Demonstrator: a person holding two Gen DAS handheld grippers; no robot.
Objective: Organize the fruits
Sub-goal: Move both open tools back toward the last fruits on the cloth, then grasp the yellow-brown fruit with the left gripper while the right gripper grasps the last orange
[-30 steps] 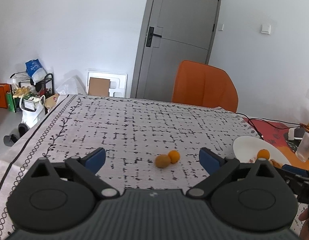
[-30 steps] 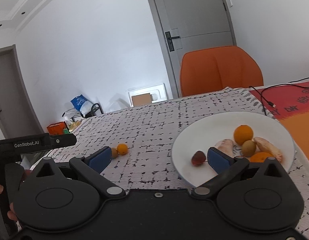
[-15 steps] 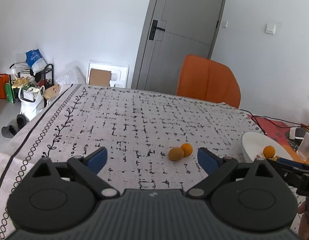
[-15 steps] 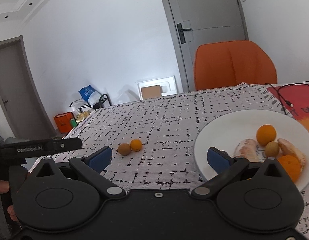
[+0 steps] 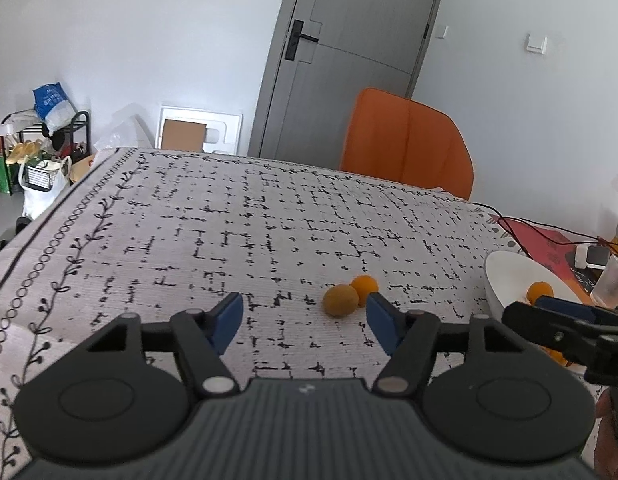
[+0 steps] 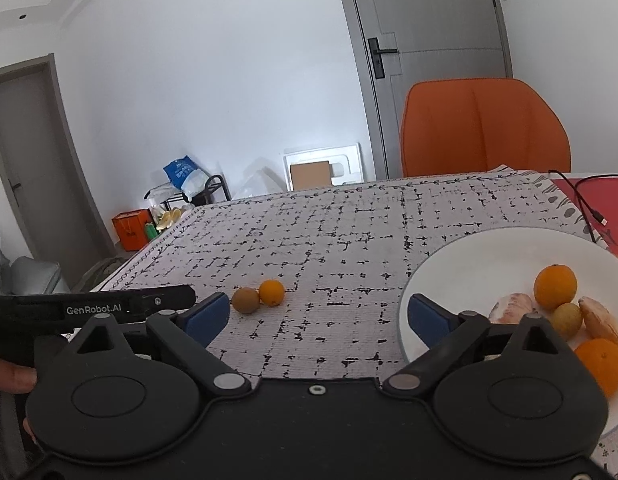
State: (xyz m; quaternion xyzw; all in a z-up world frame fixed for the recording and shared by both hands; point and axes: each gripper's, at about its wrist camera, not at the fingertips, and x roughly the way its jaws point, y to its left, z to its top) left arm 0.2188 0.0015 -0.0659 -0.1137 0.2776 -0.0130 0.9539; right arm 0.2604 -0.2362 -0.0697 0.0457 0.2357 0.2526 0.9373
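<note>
Left wrist: left tongs [image 5: 303, 316] narrowed – unclenched, nearer kiwi [image 5: 340, 300] | right tongs [image 6: 319, 316] narrowing – empty, spread

My left gripper [image 5: 304, 320] has a ribbed dark grey body, black linkage arms with silver pivot pins, round black discs and blue pads. My right gripper [image 6: 317, 318] is all black, one centre screw, same blue pads. "GenRobot.AI" is printed white on the left one's side.
</note>
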